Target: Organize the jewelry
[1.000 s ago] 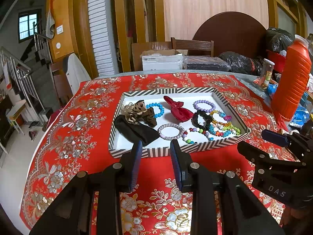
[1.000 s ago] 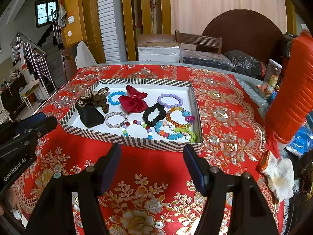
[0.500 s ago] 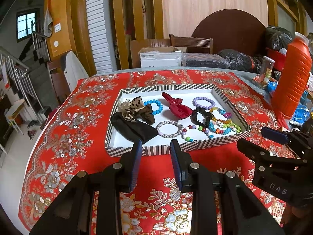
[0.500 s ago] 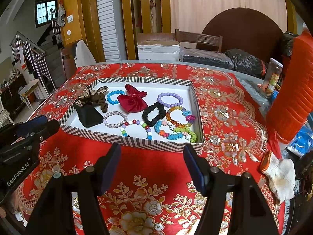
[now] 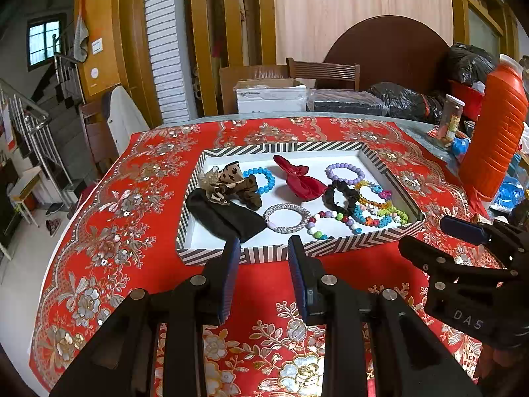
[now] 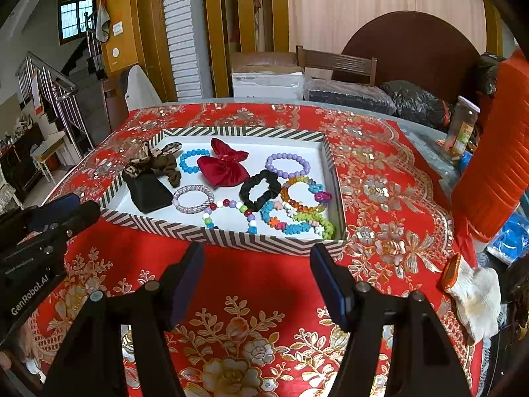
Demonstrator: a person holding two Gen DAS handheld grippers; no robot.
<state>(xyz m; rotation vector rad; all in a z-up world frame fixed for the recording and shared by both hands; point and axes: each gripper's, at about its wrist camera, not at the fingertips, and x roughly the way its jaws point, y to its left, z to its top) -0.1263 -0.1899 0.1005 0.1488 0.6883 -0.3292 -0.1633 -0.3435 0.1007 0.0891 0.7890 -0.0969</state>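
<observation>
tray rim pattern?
Black-and-white chevron stripes on the tray wall, white inside. Clearest in the right wrist view.

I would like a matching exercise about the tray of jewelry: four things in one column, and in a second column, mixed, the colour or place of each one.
Things:
1. bow-shaped hair tie
2. bead bracelet by the tray's far wall, on the right
3. plain scrunchie ring
4. tall ribbed bottle

Colour or place:
A. orange, on the table to the right of the tray
B. black, near the tray's middle
C. dark red
D. pale purple

Pairs: 1-C, 2-D, 3-B, 4-A
</observation>
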